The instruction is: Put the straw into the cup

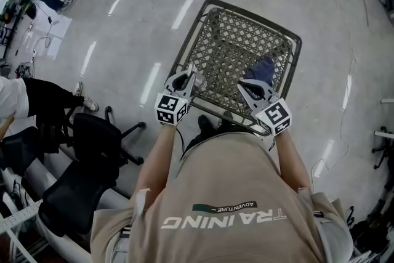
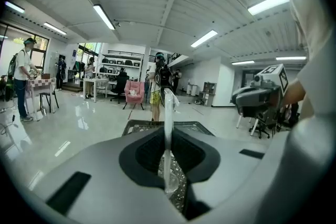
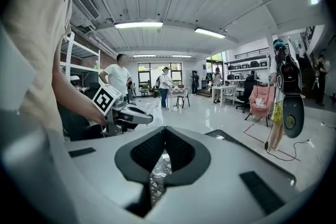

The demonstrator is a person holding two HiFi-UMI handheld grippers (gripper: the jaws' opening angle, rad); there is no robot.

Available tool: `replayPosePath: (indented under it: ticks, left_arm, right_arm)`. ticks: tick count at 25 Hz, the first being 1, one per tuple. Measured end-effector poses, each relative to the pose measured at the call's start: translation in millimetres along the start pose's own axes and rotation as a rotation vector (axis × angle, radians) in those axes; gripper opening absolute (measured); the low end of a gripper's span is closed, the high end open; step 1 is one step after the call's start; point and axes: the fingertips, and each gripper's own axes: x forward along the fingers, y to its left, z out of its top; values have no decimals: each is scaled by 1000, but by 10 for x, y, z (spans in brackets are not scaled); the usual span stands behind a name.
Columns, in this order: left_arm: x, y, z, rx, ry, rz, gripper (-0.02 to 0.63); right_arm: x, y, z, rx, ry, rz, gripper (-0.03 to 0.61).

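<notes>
My left gripper (image 1: 188, 74) (image 2: 168, 132) hovers over the near left edge of the metal mesh table (image 1: 203, 9), shut on a straw (image 2: 168, 118) in a clear wrapper. The straw stands upright between the pads. My right gripper (image 1: 245, 86) (image 3: 164, 134) is over the table's near right part, and its pads meet at the tips. A pale clear bit shows in the gap low between them; I cannot tell what it is. A dark blue thing (image 1: 261, 69) lies just past its tips; whether it is the cup I cannot tell. No cup shows plainly in either gripper view.
A black office chair (image 1: 92, 138) stands to the left, next to a seated person's legs (image 1: 43, 101). Beyond the table a person (image 2: 158, 86) stands with a black round disc on a stand (image 3: 293, 113). A pink armchair (image 2: 134, 94) and desks stand further back.
</notes>
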Motion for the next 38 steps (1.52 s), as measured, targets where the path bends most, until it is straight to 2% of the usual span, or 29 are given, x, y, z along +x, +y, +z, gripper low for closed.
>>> replayPosePath:
  ticks: [12, 17, 23, 26, 30, 34, 35, 37, 38]
  left_arm:
    - [250, 8, -605, 61, 66, 27, 46]
    - [289, -38, -568, 29, 23, 8, 49]
    - [213, -46, -390, 31, -30, 15, 119]
    - [86, -57, -225, 46, -68, 17, 153]
    - [-227, -18, 100, 92, -133, 80, 152]
    - [-521, -28, 509, 133, -209, 130, 143]
    - [-584, -24, 600, 129, -220, 143, 135]
    - [-687, -11, 741, 127, -223, 170, 59]
    - [-728, -14, 798, 132, -223, 179, 50]
  right_arm:
    - [-80, -147, -18, 8, 6, -20, 17]
    - [-130, -157, -54, -1, 18, -18, 17]
    - [-136, -203, -62, 58, -16, -17, 17]
    - [-82, -157, -19, 36, -17, 10, 17]
    - [-4, -53, 100, 1, -29, 38, 17]
    - [61, -7, 259, -20, -58, 12, 17]
    - [76, 6, 307, -23, -65, 8, 17]
    - [116, 47, 423, -35, -73, 11, 17]
    - [135, 75, 491, -46, -76, 18, 17]
